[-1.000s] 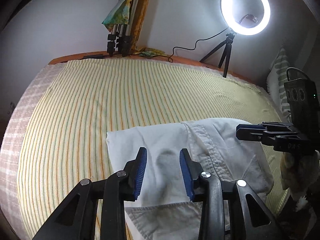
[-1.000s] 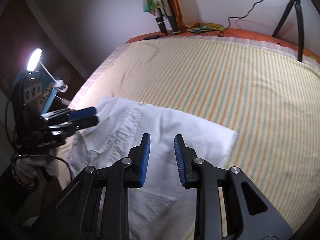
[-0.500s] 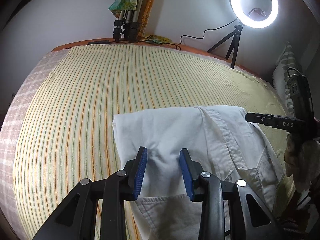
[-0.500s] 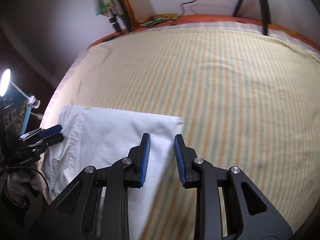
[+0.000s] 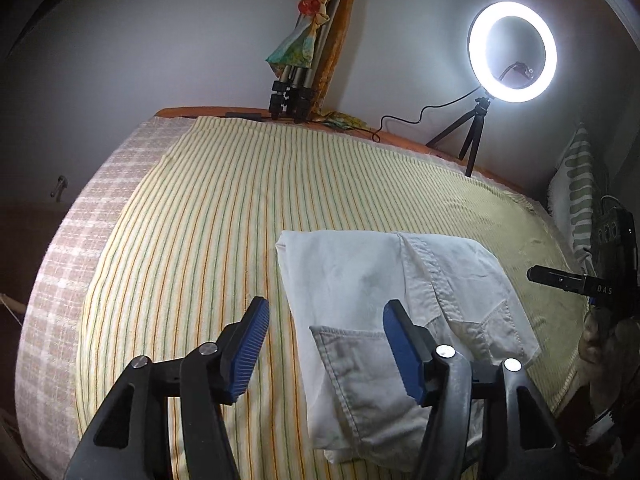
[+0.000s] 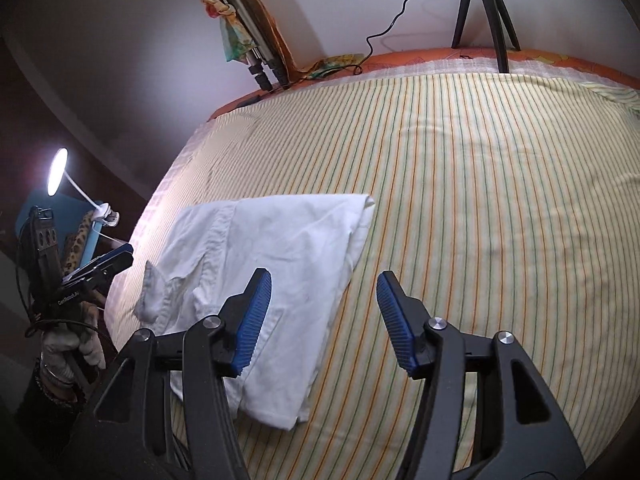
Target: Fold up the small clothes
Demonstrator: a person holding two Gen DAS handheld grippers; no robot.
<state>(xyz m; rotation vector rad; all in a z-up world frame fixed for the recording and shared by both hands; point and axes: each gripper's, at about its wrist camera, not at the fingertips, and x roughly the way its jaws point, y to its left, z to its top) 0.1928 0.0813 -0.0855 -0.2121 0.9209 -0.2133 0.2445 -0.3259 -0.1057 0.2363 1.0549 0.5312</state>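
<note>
A white shirt [image 5: 360,280] lies folded into a long strip on the striped bedsheet [image 5: 200,240], pocket and button placket facing up. It also shows in the right wrist view [image 6: 288,248]. My left gripper [image 5: 326,346] is open and empty, above the shirt's left edge. My right gripper [image 6: 324,318] is open and empty, above the shirt's right edge. In each view the other gripper shows at the frame's side, apart from the shirt.
A lit ring light on a tripod [image 5: 512,52] stands at the bed's far edge, with a cable. A folded tripod [image 5: 296,92] leans on the wall. A striped pillow [image 5: 576,196] sits at the right. A small lamp [image 6: 56,172] stands left of the bed.
Both grippers have opened wide and drawn back from the shirt. The shirt now lies flat, folded narrower than a second ago.
</note>
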